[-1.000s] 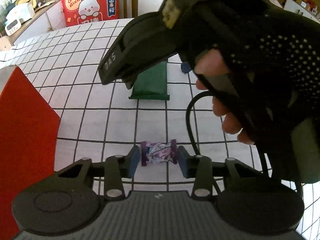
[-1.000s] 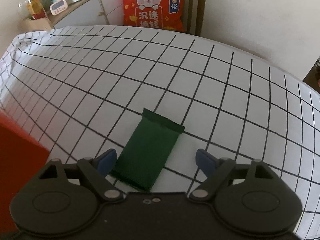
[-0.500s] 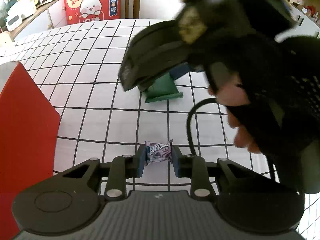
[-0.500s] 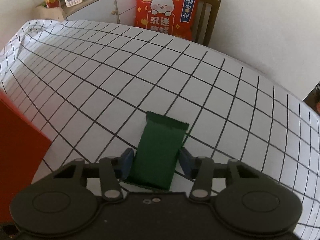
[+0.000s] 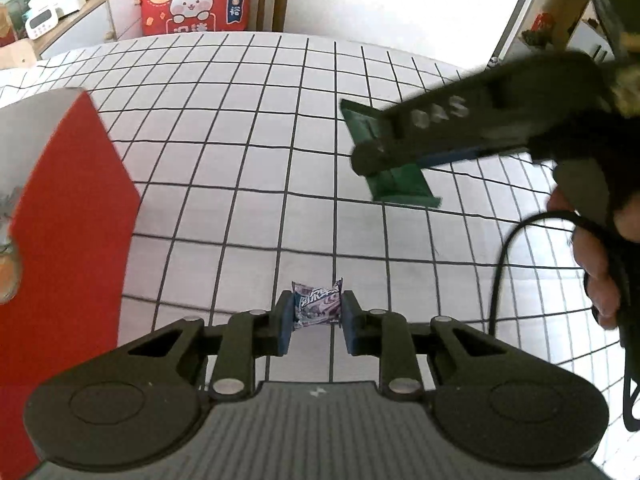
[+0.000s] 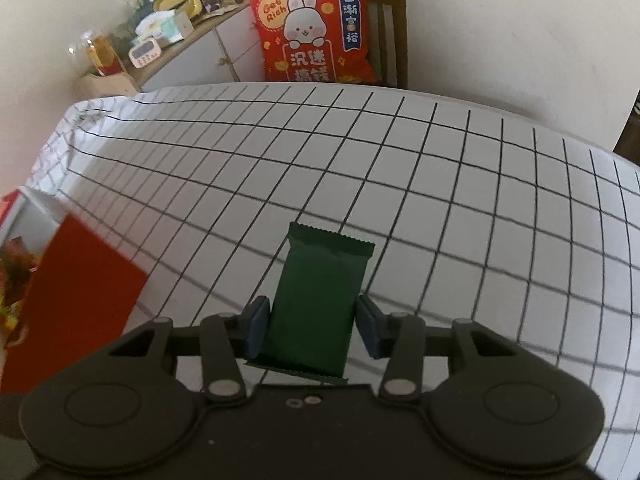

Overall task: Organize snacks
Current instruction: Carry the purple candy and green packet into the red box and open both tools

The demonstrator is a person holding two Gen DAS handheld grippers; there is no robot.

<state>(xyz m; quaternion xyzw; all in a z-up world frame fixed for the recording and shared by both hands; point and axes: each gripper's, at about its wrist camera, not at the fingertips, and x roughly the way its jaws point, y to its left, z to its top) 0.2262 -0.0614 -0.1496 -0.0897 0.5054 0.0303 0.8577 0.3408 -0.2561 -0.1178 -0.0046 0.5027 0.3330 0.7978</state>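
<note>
My left gripper (image 5: 316, 320) is shut on a small purple candy (image 5: 317, 307), held just above the checked tablecloth (image 5: 240, 152). My right gripper (image 6: 312, 326) is shut on a dark green snack packet (image 6: 320, 292) and holds it lifted above the cloth. In the left wrist view the right gripper's body (image 5: 480, 120) crosses the upper right with the green packet (image 5: 400, 180) in its jaws. A red box (image 5: 68, 220) stands at the left; it also shows in the right wrist view (image 6: 76, 300), with snacks visible inside at the far left edge.
A chair with a red rabbit cushion (image 6: 316, 32) stands behind the table's far edge. A cluttered cabinet (image 6: 168, 48) is at the back left. A black cable (image 5: 508, 264) hangs from the right gripper. The tablecloth (image 6: 440, 184) spreads ahead.
Both grippers closed on their snacks: the left on the purple candy, the right on the green packet. Both then lifted, and the right gripper moved off to the right with the packet.
</note>
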